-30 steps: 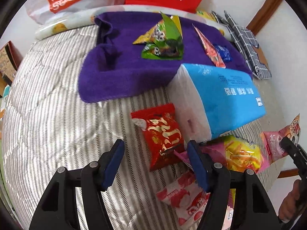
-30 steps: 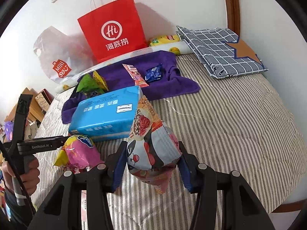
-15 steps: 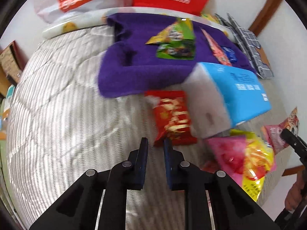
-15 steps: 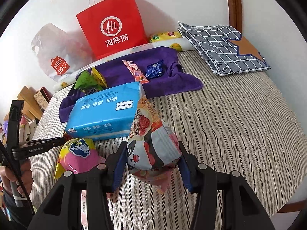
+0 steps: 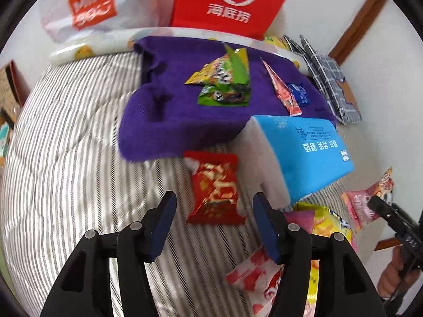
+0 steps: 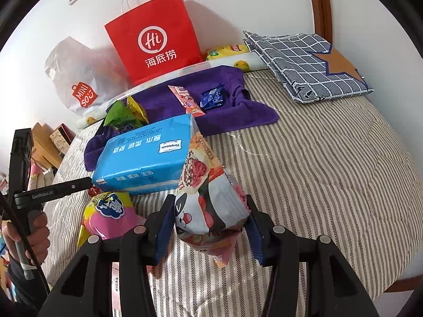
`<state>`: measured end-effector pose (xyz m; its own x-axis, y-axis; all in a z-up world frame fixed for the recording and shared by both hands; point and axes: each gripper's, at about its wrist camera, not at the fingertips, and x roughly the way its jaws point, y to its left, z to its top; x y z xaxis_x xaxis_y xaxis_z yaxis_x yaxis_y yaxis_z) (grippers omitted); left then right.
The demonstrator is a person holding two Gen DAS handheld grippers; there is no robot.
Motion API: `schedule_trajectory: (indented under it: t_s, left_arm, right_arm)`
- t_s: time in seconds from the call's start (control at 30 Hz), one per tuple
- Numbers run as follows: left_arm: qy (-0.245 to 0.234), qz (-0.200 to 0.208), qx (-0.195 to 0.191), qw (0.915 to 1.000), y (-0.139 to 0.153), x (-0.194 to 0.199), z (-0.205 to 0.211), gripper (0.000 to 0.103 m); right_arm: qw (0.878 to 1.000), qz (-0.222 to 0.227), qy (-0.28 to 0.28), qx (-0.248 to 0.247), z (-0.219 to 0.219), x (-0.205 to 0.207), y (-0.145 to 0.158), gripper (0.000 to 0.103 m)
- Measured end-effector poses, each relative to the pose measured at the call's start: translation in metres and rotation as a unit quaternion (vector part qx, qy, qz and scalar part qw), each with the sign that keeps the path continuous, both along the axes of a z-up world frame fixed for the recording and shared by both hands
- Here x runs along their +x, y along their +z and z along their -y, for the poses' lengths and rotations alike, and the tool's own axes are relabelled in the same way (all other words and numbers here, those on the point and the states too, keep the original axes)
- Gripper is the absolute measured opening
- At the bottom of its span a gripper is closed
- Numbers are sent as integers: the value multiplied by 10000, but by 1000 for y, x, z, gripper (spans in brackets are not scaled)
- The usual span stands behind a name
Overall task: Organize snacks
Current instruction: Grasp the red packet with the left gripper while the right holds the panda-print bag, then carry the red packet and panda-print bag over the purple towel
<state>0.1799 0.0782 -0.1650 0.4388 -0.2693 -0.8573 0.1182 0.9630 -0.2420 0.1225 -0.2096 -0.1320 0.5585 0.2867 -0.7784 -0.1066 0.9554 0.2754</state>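
The panda-print snack bag (image 6: 208, 206) hangs pinched between the 2 fingers of the right hand-held gripper (image 6: 208, 233), above the striped bed (image 6: 317, 174). The left hand-held gripper (image 5: 212, 224) is spread wide over a red snack packet (image 5: 215, 187) lying on the bed just beside the blue tissue pack (image 5: 304, 155), near the purple towel (image 5: 169, 121).

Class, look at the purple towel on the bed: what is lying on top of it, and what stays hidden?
On the purple towel lie green snack packets, a pink stick packet and a small blue packet. The blue tissue pack covers its near corner; anything beneath is hidden.
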Motion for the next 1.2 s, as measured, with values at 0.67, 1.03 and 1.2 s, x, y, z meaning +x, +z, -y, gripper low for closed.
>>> schedule_trajectory:
  t_s: [0.67, 1.03, 1.2]
  left_arm:
    - [189, 108, 786, 9967, -5, -2, 9, 38]
    - [114, 497, 228, 9984, 56, -8, 6, 39]
    - [-31, 636, 78, 9979, 77, 11, 14, 39]
  right_arm:
    - [9997, 185, 133, -74, -5, 6, 13, 47]
    - [9976, 592, 250, -269, -27, 35, 52, 47]
    - [9963, 781, 250, -273, -33, 58, 70, 47]
